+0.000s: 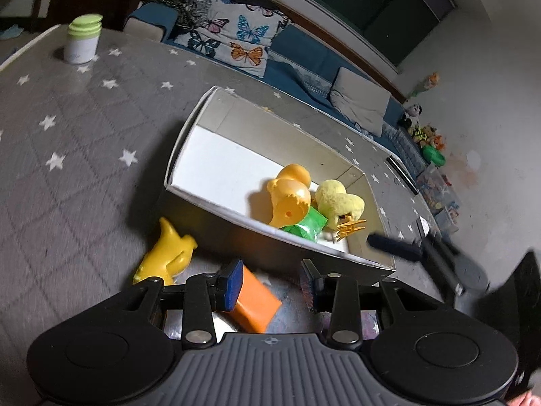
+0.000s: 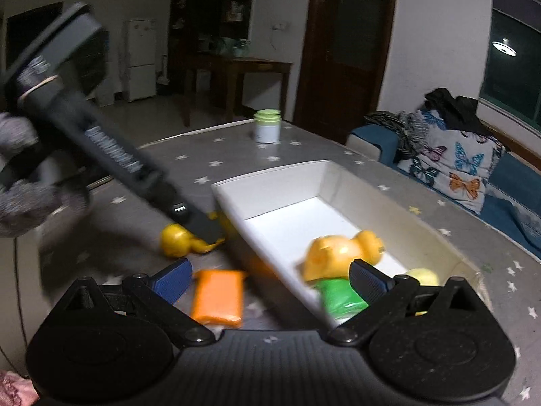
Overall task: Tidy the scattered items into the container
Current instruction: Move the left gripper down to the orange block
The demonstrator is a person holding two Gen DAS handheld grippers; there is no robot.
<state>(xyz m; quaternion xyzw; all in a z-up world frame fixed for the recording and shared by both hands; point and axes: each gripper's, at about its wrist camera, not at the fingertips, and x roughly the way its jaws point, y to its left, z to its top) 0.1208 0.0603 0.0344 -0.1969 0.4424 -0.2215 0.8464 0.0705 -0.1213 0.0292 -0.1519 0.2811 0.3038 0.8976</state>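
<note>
A white open box (image 1: 189,135) (image 2: 270,172) stands on the grey star-patterned table. It holds an orange plastic toy (image 1: 290,196) (image 2: 341,253), a yellow plush (image 1: 341,203) (image 2: 422,275) and a green packet (image 1: 304,226) (image 2: 341,296). Outside its near wall lie a yellow toy (image 1: 169,253) (image 2: 175,240) and an orange packet (image 1: 257,308) (image 2: 218,299). My left gripper (image 1: 270,284) (image 2: 206,230) hovers open over the orange packet, gripping nothing. My right gripper (image 2: 270,280) (image 1: 419,253) is wide open above the box's near wall, empty.
A white jar with a green lid (image 1: 83,39) (image 2: 267,127) stands at the table's far end. A blue sofa with a butterfly cushion (image 1: 236,34) (image 2: 456,165) runs along the table's far side. A sleeved hand (image 2: 20,186) holds the left gripper.
</note>
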